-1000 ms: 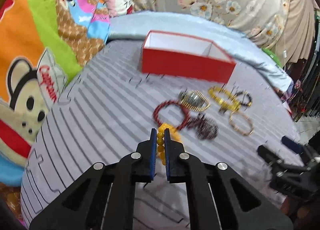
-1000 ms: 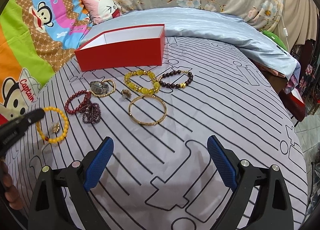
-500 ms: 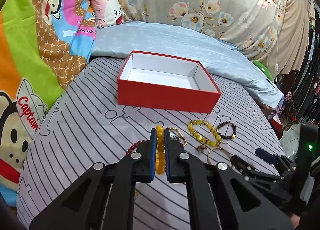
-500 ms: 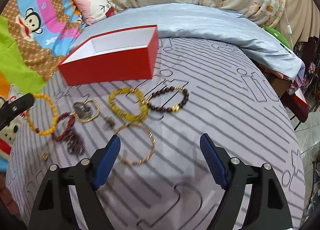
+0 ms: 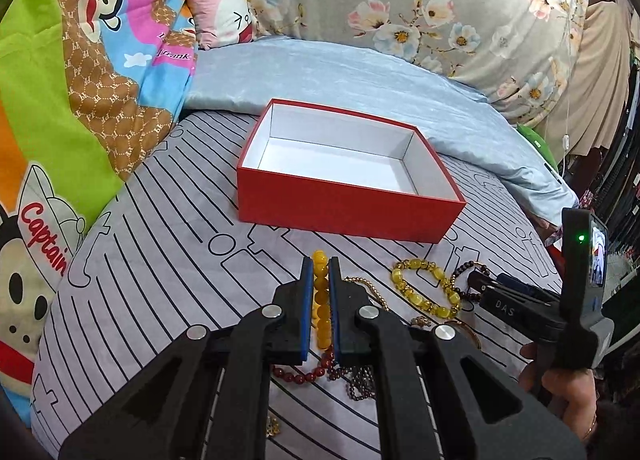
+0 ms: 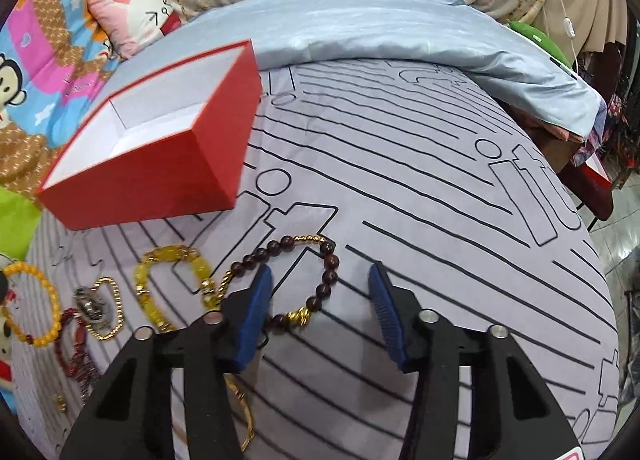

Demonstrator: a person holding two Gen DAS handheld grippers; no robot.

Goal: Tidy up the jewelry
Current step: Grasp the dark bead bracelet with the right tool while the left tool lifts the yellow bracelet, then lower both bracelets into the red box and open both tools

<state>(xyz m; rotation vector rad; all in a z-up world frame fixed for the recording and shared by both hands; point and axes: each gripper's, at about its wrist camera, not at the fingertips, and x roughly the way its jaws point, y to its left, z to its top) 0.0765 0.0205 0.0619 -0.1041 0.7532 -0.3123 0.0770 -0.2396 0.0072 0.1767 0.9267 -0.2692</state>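
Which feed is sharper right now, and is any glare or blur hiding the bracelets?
Left wrist view: sharp, even light, no glare; the amber bracelet between the left gripper jaws reads clearly. Right wrist view: slight motion blur on the red box; dark bead bracelet still legible; heavy fisheye bending at edges.

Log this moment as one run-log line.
left gripper: shut on amber bracelet, facing box | right gripper: open over dark bracelet | box: nothing in it
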